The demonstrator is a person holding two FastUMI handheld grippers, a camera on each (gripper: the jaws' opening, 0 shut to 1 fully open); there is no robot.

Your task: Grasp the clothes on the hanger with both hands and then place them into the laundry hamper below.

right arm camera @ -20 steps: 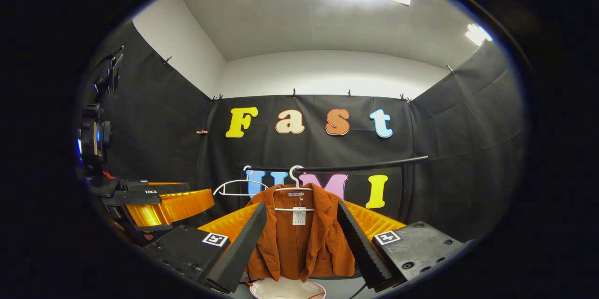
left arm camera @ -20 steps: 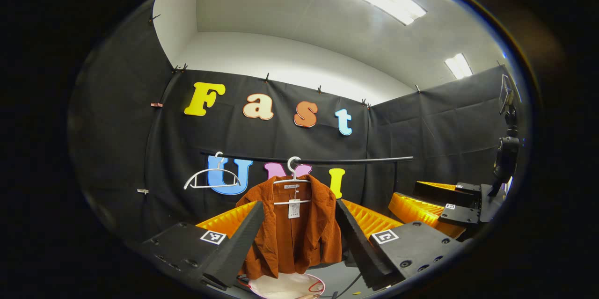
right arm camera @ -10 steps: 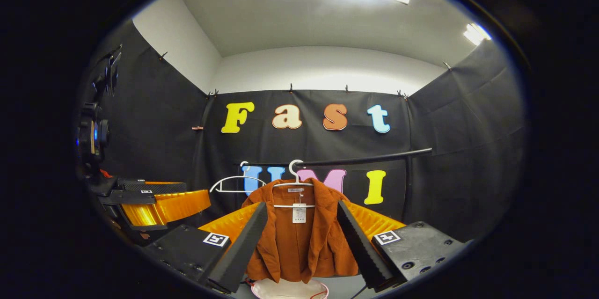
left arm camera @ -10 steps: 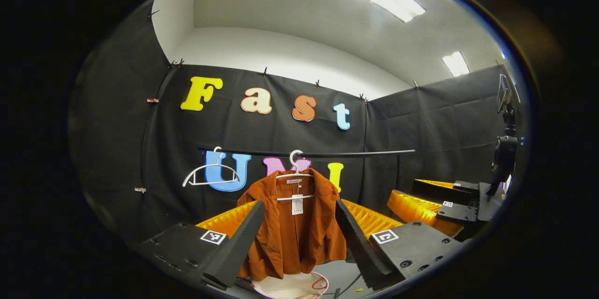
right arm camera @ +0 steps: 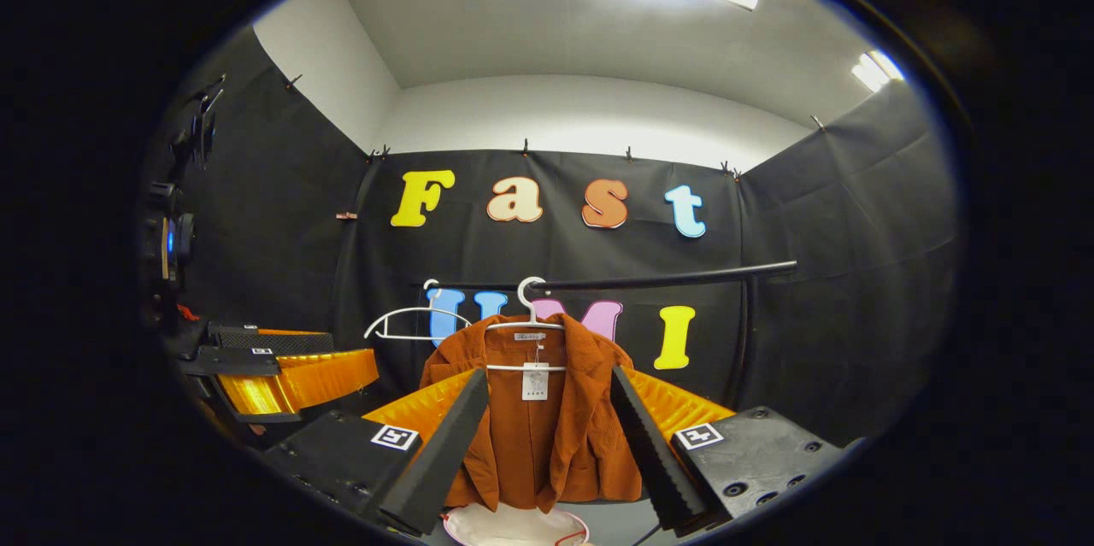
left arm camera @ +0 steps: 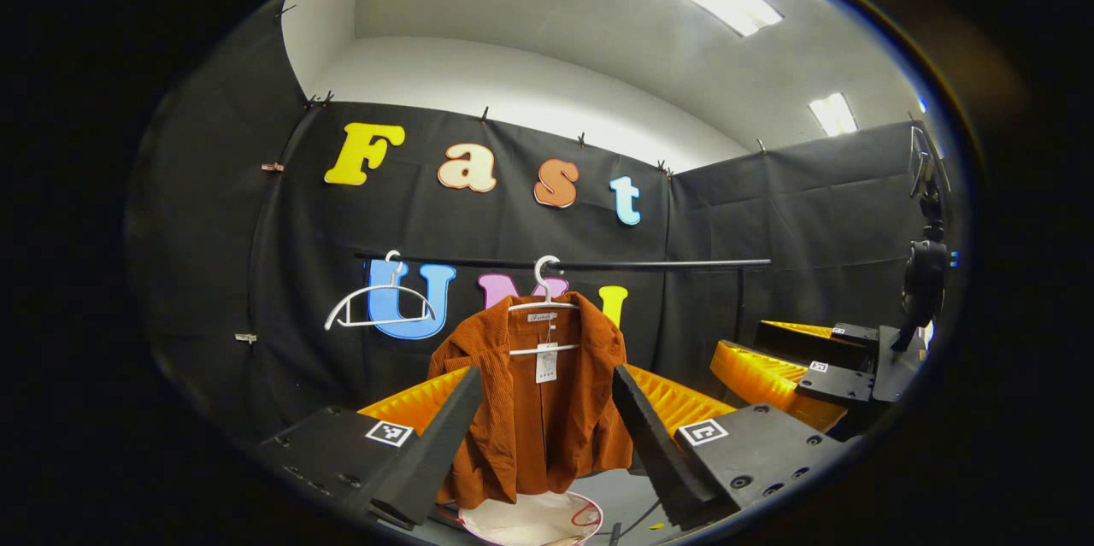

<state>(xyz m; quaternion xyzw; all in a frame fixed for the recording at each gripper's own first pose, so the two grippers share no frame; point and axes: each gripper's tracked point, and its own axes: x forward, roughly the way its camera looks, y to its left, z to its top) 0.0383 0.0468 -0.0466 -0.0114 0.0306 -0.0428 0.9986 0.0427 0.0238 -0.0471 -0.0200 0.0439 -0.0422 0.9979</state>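
Left gripper view: left gripper (left arm camera: 540, 426) spread wide, gripping nothing, well short of the jacket (left arm camera: 530, 405). Rust-brown corduroy, hanging open-fronted on a white hanger (left arm camera: 542, 307) hooked over the black rail (left arm camera: 649, 264), paper tag (left arm camera: 545, 365) dangling at the collar. Framed right between the two fingers, not touched by either. Spare hanger (left arm camera: 379, 308) bare on the same rail, further left. Down below the hem, a white hamper (left arm camera: 534, 520) with a reddish rim, partly cut off at the bottom edge. Right gripper (left arm camera: 808, 366) off to the right side, held at about the same height.

Right gripper view, pretty much the same deal: right gripper (right arm camera: 547, 435) wide open too, nothing in it, jacket (right arm camera: 534, 435) centred between its fingers and still a way off. Hanger (right arm camera: 526, 322) on the rail (right arm camera: 684, 278), empty hanger (right arm camera: 410, 319) just to its left, hamper (right arm camera: 513, 525) peeking in under the hem. Left gripper (right arm camera: 282, 371) over at the left edge, can't tell its opening from here.
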